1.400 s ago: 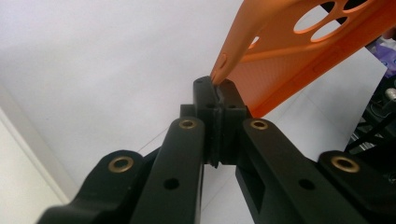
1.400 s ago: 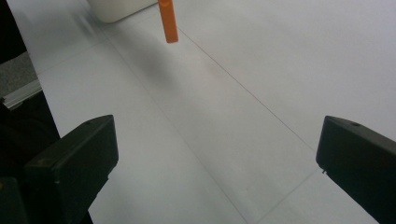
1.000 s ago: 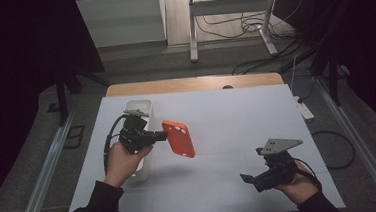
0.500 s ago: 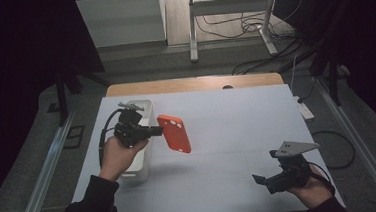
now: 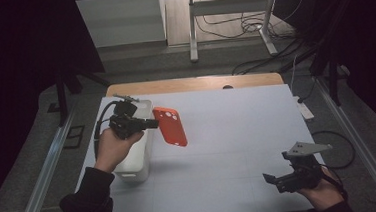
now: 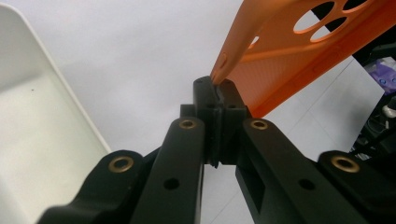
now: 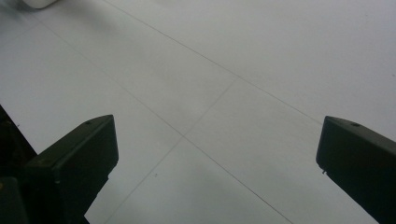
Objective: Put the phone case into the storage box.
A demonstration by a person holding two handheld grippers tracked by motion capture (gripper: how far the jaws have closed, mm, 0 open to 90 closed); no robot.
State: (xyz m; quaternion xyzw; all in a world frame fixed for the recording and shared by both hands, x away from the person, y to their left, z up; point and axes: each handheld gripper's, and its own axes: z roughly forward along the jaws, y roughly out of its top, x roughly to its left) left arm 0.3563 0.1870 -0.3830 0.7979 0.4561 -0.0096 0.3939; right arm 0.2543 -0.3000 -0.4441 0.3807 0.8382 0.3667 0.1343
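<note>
An orange phone case point(image 5: 171, 125) with camera holes hangs in the air above the table's left half, beside a white bin point(image 5: 138, 149). My left gripper point(image 5: 152, 123) is shut on the case's edge. In the left gripper view the jaws pinch the rim of the orange phone case point(image 6: 299, 51), with the white bin point(image 6: 42, 116) at the left. My right gripper point(image 5: 273, 180) is low over the table's front right corner, open, nothing between its fingers point(image 7: 79, 154).
The white table point(image 5: 238, 132) spreads between the two hands. A wooden strip point(image 5: 194, 83) runs along its far edge. A white power strip point(image 5: 305, 110) lies at the right edge. Cables and metal stand legs point(image 5: 230, 28) lie on the floor behind.
My left gripper has carried the orange case to the left and farther away, close to the white bin. My right gripper has drawn back toward the front right corner.
</note>
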